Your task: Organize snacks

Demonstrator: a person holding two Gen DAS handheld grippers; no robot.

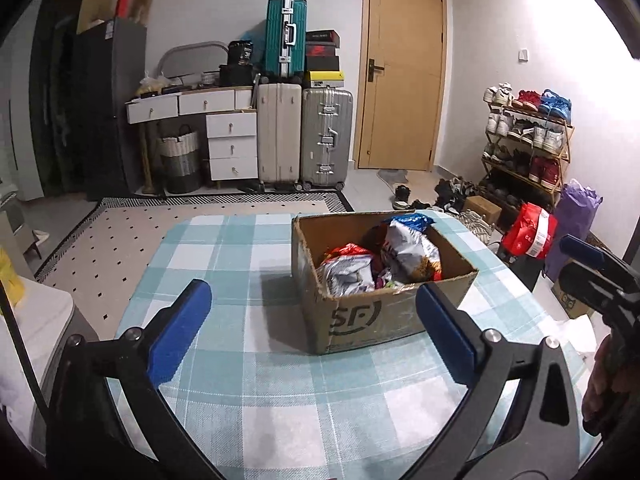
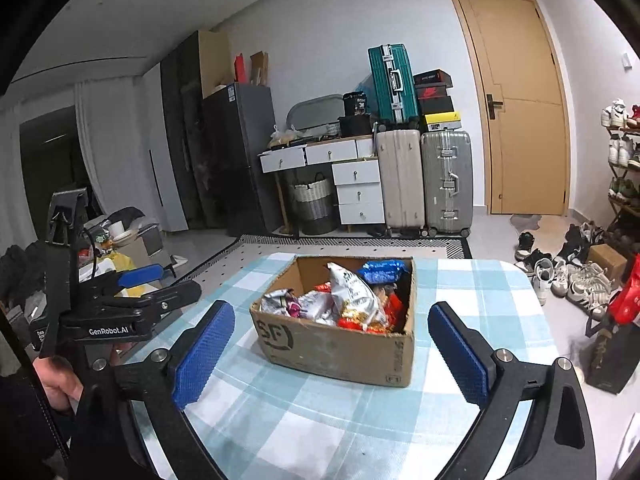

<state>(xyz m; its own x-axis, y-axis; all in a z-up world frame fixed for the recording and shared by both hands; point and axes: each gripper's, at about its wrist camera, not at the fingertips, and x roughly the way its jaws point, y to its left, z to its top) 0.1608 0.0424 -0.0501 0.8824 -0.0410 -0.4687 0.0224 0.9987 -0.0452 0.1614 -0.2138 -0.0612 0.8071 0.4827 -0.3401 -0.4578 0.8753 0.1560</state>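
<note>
An open cardboard box stands on a table with a blue-and-white checked cloth. Several snack bags fill it: a silver one upright, a blue one at the back, red ones below. My left gripper is open just short of the box, with nothing between its blue pads. My right gripper is open too, its pads either side of the box in view but nearer me. The left gripper also shows at the left of the right wrist view.
Beyond the table lie a patterned rug, three suitcases, a white drawer unit and a wooden door. A shoe rack and loose shoes fill the right side. A red bag stands near the table's right edge.
</note>
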